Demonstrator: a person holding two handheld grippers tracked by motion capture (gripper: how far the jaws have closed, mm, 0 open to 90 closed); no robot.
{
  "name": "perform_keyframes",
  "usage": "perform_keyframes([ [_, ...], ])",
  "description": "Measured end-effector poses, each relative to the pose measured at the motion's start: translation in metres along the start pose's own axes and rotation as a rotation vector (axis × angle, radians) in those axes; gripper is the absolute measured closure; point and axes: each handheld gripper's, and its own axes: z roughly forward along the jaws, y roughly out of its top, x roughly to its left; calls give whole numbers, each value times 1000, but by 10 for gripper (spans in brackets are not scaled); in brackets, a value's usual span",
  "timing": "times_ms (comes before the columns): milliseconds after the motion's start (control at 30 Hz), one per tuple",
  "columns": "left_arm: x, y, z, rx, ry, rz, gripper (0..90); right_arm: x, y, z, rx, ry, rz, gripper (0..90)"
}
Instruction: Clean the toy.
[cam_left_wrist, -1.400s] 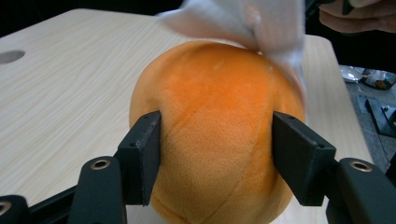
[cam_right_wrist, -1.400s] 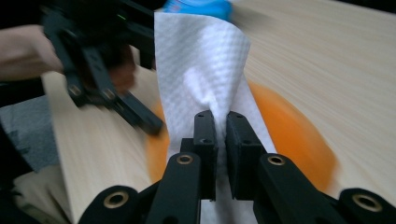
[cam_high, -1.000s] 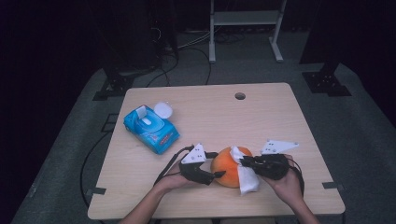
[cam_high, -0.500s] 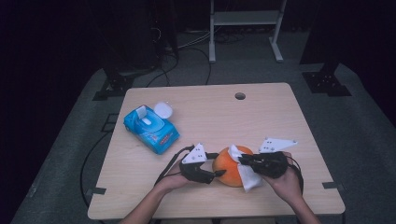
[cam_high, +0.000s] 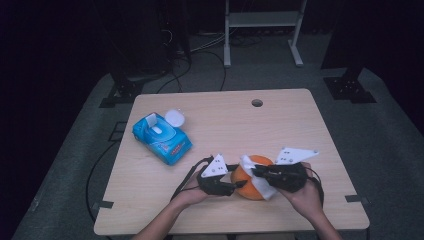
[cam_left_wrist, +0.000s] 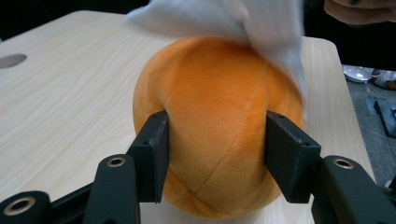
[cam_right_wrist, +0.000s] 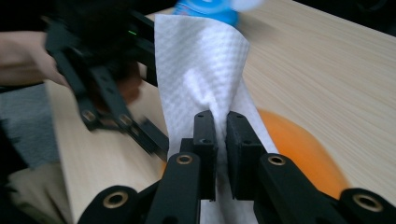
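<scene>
Left gripper — jaws clamped on the orange ball. Right gripper — jaws pinching a white wipe draped over the ball; the blue pack's print is unreadable.

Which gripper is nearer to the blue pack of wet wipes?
Left. The left gripper, clamping the orange plush ball, sits closer to the blue wet-wipe pack; the right gripper, pinching a white wipe, is beyond the ball.

Orange plush ball partly covered on top by white wipe, top edge of wipe cut off. Blue wipe pack cropped and blurred at the far edge. Pack label print too small to read.
</scene>
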Motion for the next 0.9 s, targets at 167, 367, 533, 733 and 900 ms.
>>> perform_keyframes([
  [167,0,-2,-1,9,-7,-9,449,7,6,17,22,22,-31,824],
  [367,4,-5,-1,15,-7,-16,447,-8,-2,5,30,-36,-6,824],
  [533,7,-6,0,17,-9,-59,337,-22,-19,-5,54,-66,40,824],
  [733,4,-6,2,29,-4,-40,380,-21,-30,-5,66,-58,66,824],
  [900,2,-3,2,22,0,-40,403,-8,-13,-5,14,-32,20,824],
])
